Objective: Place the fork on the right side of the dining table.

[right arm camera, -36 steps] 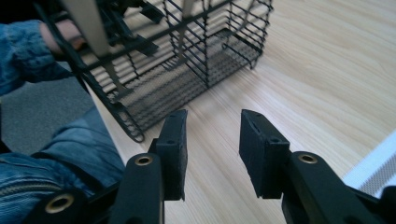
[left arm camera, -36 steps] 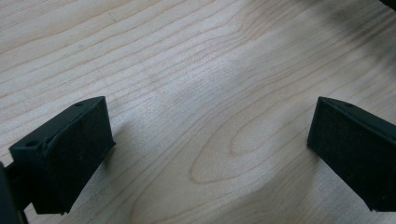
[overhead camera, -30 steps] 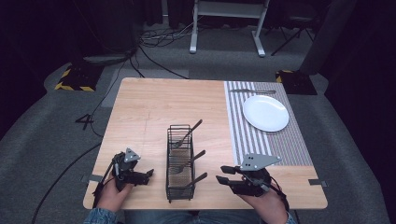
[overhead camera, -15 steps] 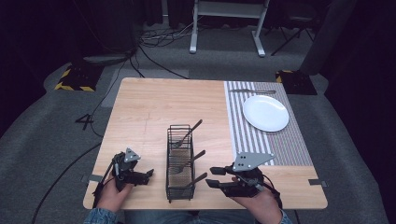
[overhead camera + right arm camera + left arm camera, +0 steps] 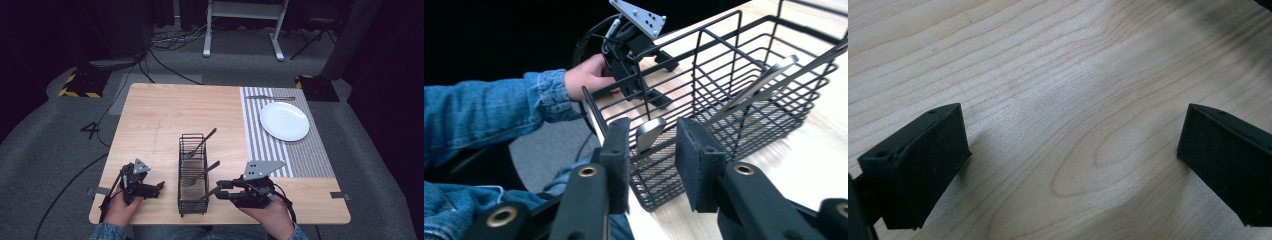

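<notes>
Two grippers: both at the near table edge, wire caddy [image 5: 193, 172] between them
Right gripper [image 5: 651, 165]: jaws have just been closing around the utensil handle [image 5: 649, 132] poking from the caddy's near end (pads not pressing yet)
Left gripper [image 5: 1073, 160]: jaws wide apart, over bare table [image 5: 1048, 75]
Plate [image 5: 284, 121]: on the striped mat [image 5: 300, 155], far right

On the tabletop [image 5: 165, 120] a wire basket [image 5: 193, 172] stands near the front edge, in the middle, with three utensils [image 5: 200, 173] leaning in it. The left tool [image 5: 150, 188] is to its left, the right tool [image 5: 223, 190] just beside its right side. A placemat [image 5: 300, 150] lies at the right, with a plate [image 5: 284, 121] on it and a knife [image 5: 270, 97] behind the plate.
</notes>
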`<state>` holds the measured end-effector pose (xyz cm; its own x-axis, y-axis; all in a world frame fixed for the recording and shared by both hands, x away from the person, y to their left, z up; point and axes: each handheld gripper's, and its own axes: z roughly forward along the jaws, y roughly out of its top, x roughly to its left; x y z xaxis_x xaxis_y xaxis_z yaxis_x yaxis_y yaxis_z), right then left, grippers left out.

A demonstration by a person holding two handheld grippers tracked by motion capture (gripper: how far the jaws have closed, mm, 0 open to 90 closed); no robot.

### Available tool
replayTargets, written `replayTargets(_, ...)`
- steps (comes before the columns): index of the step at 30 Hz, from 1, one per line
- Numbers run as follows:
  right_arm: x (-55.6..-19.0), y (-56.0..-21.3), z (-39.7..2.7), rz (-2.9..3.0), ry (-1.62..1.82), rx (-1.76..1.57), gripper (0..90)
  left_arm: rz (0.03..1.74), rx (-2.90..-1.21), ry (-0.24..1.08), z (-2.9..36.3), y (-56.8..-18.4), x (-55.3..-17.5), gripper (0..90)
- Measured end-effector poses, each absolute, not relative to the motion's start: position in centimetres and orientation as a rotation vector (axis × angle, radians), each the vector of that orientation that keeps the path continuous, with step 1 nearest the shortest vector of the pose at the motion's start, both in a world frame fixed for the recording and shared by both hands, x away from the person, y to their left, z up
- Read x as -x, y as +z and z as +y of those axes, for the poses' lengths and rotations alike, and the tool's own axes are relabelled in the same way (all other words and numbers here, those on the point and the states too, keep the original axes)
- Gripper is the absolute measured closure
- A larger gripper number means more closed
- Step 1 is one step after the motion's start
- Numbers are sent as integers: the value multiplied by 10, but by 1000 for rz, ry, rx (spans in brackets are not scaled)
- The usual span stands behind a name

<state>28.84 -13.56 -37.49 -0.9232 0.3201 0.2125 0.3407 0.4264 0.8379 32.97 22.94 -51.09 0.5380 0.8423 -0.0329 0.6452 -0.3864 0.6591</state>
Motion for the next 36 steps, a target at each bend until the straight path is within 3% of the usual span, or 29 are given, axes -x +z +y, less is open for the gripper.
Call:
replayTargets(6,-291,-380,-134,-2582,-1574,608,762,1195,-2156,414,230,-511,-330,2)
replayTargets(31,-276,-367,-132,-2688,-1695,552,813,1196,-2155,411,229,-511,-330,2)
replayTargets(36,-273,-358,-137,-2669,-1768,541,870,1196,-2155,411,229,-511,-330,2)
